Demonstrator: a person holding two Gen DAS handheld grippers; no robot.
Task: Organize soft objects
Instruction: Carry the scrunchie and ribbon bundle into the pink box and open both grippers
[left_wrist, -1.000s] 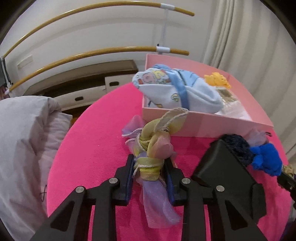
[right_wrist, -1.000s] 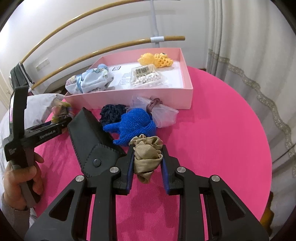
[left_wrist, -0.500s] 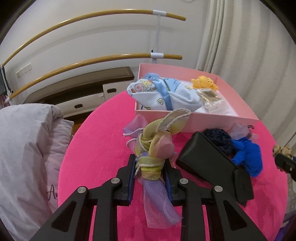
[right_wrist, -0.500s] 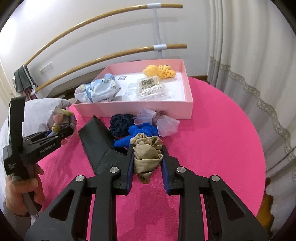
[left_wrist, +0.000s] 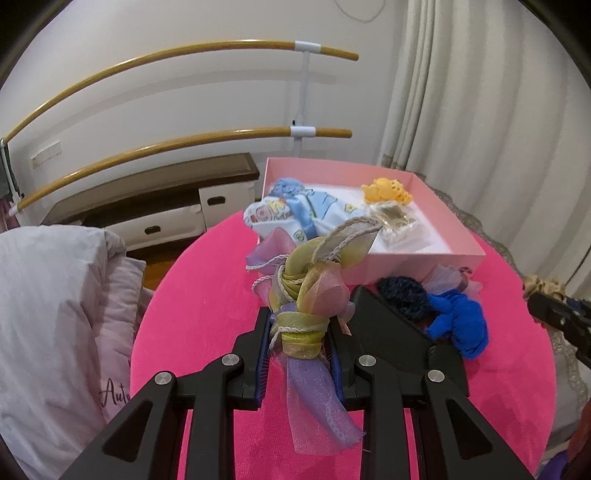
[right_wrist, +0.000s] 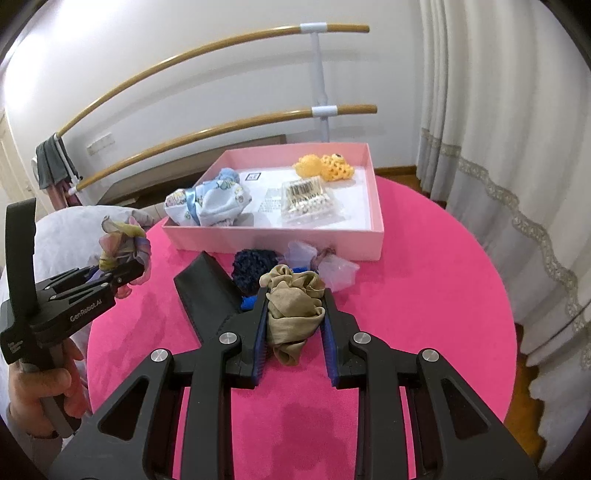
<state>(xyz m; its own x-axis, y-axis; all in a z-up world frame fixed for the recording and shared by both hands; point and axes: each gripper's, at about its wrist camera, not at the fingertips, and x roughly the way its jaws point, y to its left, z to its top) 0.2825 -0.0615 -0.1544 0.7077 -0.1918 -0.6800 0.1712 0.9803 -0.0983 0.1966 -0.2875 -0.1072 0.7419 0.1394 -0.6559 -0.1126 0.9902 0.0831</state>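
My left gripper (left_wrist: 299, 325) is shut on a pastel organza scrunchie (left_wrist: 306, 295), held above the pink table; it also shows at the left of the right wrist view (right_wrist: 122, 243). My right gripper (right_wrist: 293, 314) is shut on a beige satin scrunchie (right_wrist: 293, 310), held above the table in front of the pink box (right_wrist: 273, 236). The box holds a blue printed cloth (right_wrist: 210, 201), yellow crochet pieces (right_wrist: 323, 168) and a clear packet (right_wrist: 306, 197). A navy scrunchie (right_wrist: 251, 264), a blue knit piece (left_wrist: 458, 325) and a sheer lilac scrunchie (right_wrist: 325, 264) lie before the box.
A black leather pouch (right_wrist: 207, 291) lies on the round pink table (right_wrist: 424, 295) left of the scrunchies. A white quilt (left_wrist: 48, 314) lies off the table's left edge. Wooden rails (right_wrist: 221, 122) and a curtain (right_wrist: 517, 147) stand behind.
Both grippers have risen and drawn back from the box, each still holding its scrunchie. The box and loose items look smaller and farther off.
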